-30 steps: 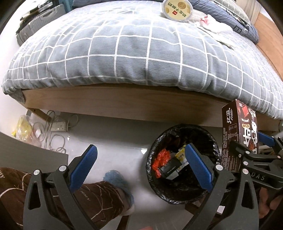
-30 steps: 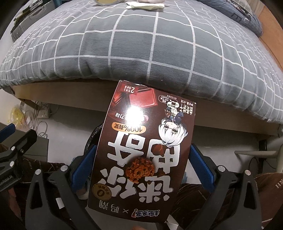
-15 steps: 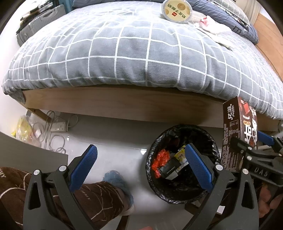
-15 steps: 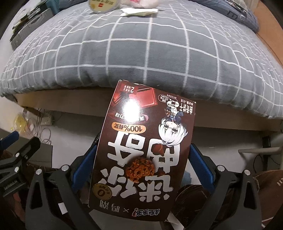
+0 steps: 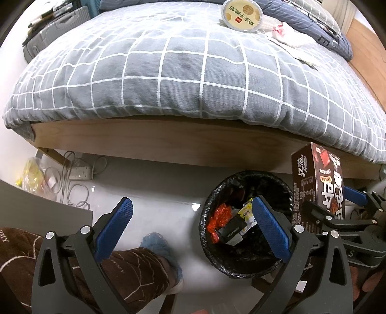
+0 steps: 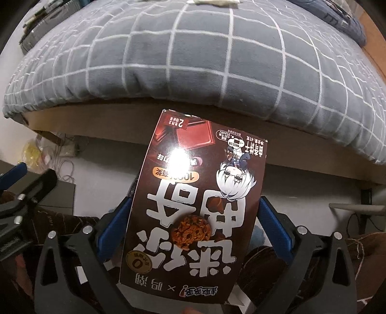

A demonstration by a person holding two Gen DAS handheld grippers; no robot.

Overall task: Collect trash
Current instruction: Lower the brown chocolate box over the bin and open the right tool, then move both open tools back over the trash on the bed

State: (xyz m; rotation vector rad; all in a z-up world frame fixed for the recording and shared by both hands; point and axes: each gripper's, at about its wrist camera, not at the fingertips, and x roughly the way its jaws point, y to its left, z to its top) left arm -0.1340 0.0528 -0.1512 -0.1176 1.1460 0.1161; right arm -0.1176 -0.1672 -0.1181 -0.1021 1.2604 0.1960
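Observation:
A brown cookie box [image 6: 197, 217] stands upright between the blue pads of my right gripper [image 6: 194, 212], which is shut on it. In the left wrist view the same box [image 5: 316, 183] hangs just right of a black-lined trash bin [image 5: 217, 193] on the floor by the bed. The bin holds red and yellow wrappers [image 5: 222, 215]. My left gripper [image 5: 193, 224] is open and empty, above the floor at the bin's left. On the bed lie a round lidded tub [image 5: 242, 15] and a crumpled tissue [image 5: 287, 36]. The box hides the bin in the right wrist view.
A grey checked duvet [image 5: 181, 79] overhangs the wooden bed frame [image 5: 168, 145]. A power strip with cables [image 5: 79, 171] and a yellow bag [image 5: 31, 174] lie at the floor's left. A person's leg and blue slipper [image 5: 156, 244] stand left of the bin.
My right gripper has carried the box slightly left, closer to the bin's rim. The left gripper has stayed open and nearly still.

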